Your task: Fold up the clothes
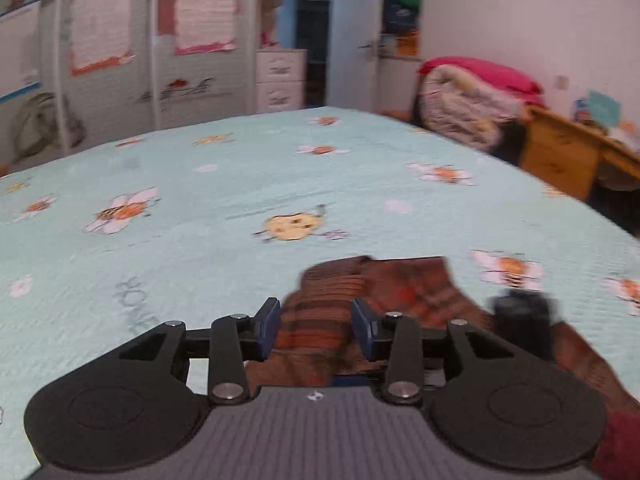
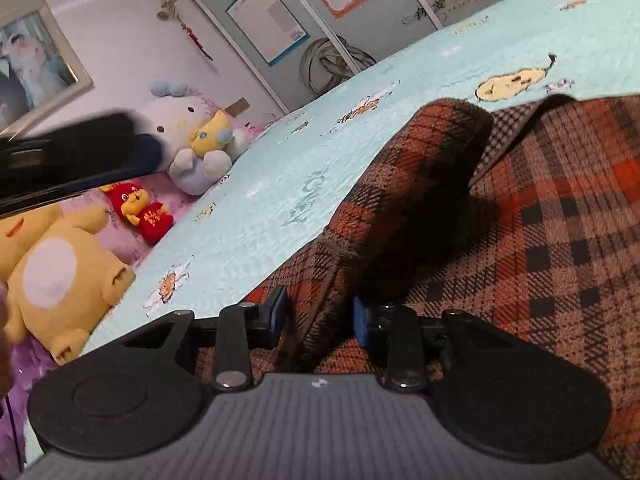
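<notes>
One brown-and-orange plaid flannel garment [image 2: 540, 220] lies on my bed [image 2: 280, 184], running lower left to upper right; my right hand-held gripper [image 2: 320, 314] and left hand-held gripper [image 1: 316, 326] each stand partly open astride its folds.

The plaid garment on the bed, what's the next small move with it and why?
Probably close the right gripper on the plaid garment: the fabric's edge sits between its fingers, which look apart. The left gripper looks open above the cloth.

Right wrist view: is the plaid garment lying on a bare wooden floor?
No. The plaid garment lies on a light blue bedspread printed with bees and flowers.
</notes>
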### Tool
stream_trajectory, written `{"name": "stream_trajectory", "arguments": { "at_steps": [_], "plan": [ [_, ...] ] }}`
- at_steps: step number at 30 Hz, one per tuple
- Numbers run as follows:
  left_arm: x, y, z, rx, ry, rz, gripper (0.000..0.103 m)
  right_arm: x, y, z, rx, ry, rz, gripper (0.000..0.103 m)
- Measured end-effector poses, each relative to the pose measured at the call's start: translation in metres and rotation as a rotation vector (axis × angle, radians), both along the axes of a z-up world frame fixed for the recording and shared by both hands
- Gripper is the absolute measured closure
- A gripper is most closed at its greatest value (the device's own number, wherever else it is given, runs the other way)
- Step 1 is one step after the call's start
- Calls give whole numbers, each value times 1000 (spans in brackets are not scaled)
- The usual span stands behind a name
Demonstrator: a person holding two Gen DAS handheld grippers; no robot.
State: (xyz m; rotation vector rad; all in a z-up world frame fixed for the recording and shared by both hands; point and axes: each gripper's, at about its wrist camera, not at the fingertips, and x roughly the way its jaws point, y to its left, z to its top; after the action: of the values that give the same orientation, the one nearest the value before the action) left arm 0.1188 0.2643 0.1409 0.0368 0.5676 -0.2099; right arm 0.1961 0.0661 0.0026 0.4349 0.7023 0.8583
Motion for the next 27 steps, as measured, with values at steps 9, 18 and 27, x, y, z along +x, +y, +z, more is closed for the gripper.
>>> {"name": "stream_trajectory", "arguments": {
  "at_steps": [9,18,27],
  "plan": [
    [73,-8,-20,46,93,-77,60,12,-55,-20,265,174,-255,87],
    [101,-32,-34,6,169,-195,59,7,-44,-19,285,128,-221,92],
    [85,-45,-39,235,196,-296,99,0,-34,-10,231,-11,-185,84]
  ]
}}
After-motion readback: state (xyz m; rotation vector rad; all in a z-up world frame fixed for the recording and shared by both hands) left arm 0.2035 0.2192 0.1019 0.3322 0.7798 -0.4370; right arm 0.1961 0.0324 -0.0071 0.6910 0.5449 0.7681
